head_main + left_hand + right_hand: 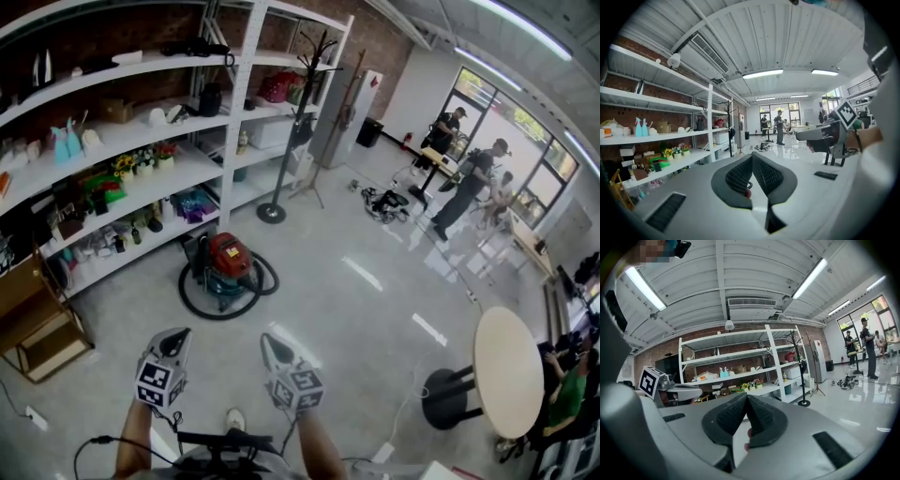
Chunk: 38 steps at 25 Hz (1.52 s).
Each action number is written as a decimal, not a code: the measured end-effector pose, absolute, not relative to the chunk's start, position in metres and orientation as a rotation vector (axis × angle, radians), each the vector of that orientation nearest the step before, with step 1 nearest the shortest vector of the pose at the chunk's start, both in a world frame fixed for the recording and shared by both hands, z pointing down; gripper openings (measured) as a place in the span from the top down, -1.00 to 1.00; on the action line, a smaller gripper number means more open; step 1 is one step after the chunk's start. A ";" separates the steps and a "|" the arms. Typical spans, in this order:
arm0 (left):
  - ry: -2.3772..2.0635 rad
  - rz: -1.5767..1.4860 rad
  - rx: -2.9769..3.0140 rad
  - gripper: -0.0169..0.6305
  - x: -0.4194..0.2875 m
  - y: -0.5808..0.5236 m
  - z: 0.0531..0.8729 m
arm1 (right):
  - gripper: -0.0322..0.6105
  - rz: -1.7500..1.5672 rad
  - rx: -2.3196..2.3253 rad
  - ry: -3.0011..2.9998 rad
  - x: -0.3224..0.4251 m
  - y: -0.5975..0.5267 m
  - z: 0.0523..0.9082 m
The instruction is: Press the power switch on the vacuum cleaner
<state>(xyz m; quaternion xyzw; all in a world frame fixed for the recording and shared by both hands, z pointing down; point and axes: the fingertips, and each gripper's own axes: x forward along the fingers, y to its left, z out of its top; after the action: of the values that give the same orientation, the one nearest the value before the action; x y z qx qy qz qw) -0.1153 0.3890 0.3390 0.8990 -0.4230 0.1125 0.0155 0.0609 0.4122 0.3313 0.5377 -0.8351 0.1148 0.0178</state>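
Vacuum cleaner (228, 265) sits on the floor (356, 300), just in front of the bottom shelf of the white shelving (234, 103), ahead of me and slightly left. It stands upright with the red top facing up and the teal body below. Its black hose (199, 306) lies looped in a ring around the base, touching the floor. The body looks slightly longer along the line running from the shelving out into the room. I can't tell front from back here, and the switch isn't resolvable.

Containers: the shelving carries two teal spray bottles (66, 142) on a middle shelf, flower pots (131, 165) one level down, and a red bag (277, 86) further right. An open wooden crate (39, 330) sits on the floor to the left. I can't make out its contents.

Coat stand (273, 212) stands just beyond the vacuum cleaner, beside the shelving.

Left gripper (752, 156): pads pressed together at the tips, nothing clamped. Right gripper (746, 397): same, tips meeting with nothing pinched. Both are held side by side low in the head view, well short of the vacuum cleaner.
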 end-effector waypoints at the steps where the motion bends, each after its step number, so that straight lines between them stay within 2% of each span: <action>1: -1.321 0.332 2.795 0.93 -0.113 0.380 0.336 | 0.86 0.358 1.666 -2.594 0.063 0.404 0.332; 21: -1.369 0.377 2.759 0.93 -0.070 0.268 0.340 | 0.86 0.418 1.634 -2.640 0.108 0.284 0.344; 38: -1.331 0.383 2.755 0.93 -0.091 0.175 0.351 | 0.86 0.457 1.624 -2.598 0.080 0.200 0.358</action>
<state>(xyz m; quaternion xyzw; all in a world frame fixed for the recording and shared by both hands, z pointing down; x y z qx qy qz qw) -0.0906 0.1754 0.3515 0.8930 -0.4316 0.1241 0.0291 0.0802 0.1995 0.3577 0.5242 -0.8385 0.1474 0.0219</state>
